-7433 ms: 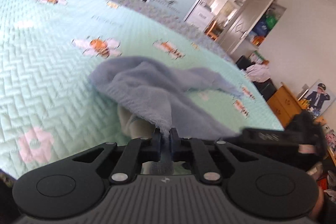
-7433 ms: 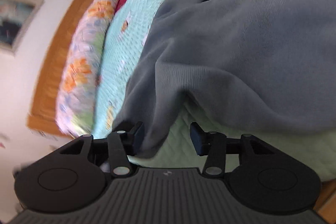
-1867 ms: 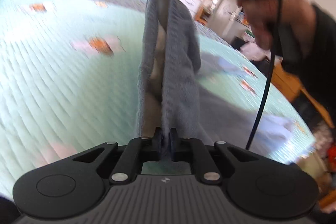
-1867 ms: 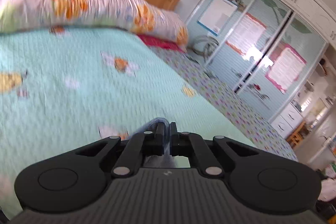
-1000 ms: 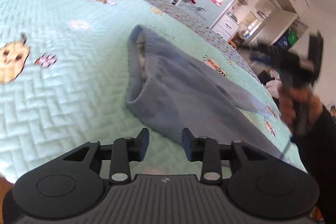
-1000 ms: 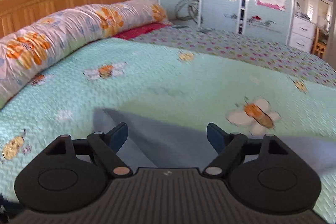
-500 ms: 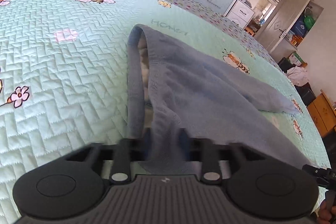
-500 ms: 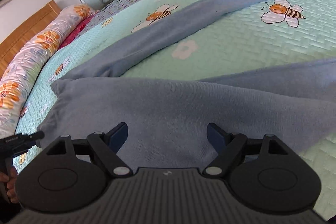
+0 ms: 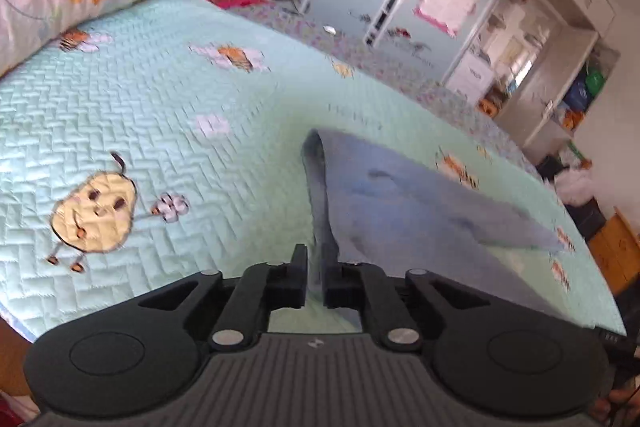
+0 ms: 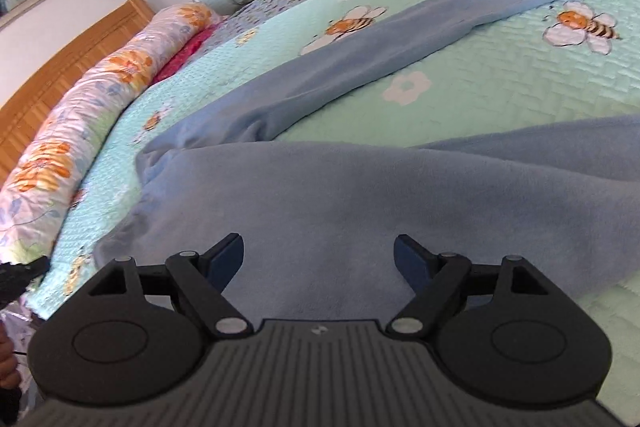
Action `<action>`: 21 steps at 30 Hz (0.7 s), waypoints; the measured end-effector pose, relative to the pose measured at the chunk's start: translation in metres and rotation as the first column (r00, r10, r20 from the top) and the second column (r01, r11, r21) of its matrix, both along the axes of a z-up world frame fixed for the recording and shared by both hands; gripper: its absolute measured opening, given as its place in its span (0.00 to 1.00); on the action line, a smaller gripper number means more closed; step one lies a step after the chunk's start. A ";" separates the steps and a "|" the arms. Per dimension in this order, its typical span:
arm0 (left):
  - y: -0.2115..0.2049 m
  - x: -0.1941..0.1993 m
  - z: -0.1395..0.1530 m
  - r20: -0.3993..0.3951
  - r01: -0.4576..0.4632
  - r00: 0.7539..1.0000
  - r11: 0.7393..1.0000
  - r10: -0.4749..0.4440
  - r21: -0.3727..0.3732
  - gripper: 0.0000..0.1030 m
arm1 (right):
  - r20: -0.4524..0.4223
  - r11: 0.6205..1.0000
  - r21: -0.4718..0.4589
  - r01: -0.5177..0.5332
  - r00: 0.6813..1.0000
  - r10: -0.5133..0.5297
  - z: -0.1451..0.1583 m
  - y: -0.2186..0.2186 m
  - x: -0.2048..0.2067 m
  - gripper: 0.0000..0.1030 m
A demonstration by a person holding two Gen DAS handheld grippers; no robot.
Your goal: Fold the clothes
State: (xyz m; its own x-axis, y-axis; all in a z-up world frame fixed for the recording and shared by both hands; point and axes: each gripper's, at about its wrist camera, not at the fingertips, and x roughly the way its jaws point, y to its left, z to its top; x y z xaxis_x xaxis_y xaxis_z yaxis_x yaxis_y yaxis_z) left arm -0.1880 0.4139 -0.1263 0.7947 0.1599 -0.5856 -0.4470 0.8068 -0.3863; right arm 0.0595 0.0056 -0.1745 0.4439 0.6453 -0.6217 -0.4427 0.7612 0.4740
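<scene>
Folding has barely begun: blue sweater [image 10: 360, 195] lies spread on the bed [image 10: 500, 99], one sleeve [image 10: 400, 55] stretched far ahead. Left gripper [image 9: 315, 277], jaws easing apart, has the hem [image 9: 320, 203] between them; right gripper [image 10: 318, 253] hangs wide, empty, just above the body.

A blue-grey knitted sweater [image 10: 360, 195] is spread front-down across the mint quilted bedspread, one long sleeve [image 10: 400, 51] stretched out straight, its near hem edge [image 9: 320, 203] lifted into an upright fold.

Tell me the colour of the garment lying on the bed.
The garment is plain greyish blue, with no pattern. It shows best in the right wrist view.
</scene>
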 end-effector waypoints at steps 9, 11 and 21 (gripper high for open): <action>-0.011 0.065 -0.036 -0.055 0.075 0.996 0.997 -0.076 -0.024 0.67 | 0.046 0.996 -0.065 -0.064 0.997 0.067 0.009 0.018 -0.021 0.80; -0.017 0.072 -0.040 -0.081 0.099 0.992 0.995 -0.098 0.010 0.26 | 0.040 0.996 -0.068 -0.060 0.997 0.062 0.009 0.017 -0.021 0.80; 0.004 -0.032 0.043 0.155 -0.059 0.987 0.995 0.046 0.079 0.00 | 0.034 0.998 -0.029 -0.056 0.998 0.057 0.011 0.009 -0.023 0.80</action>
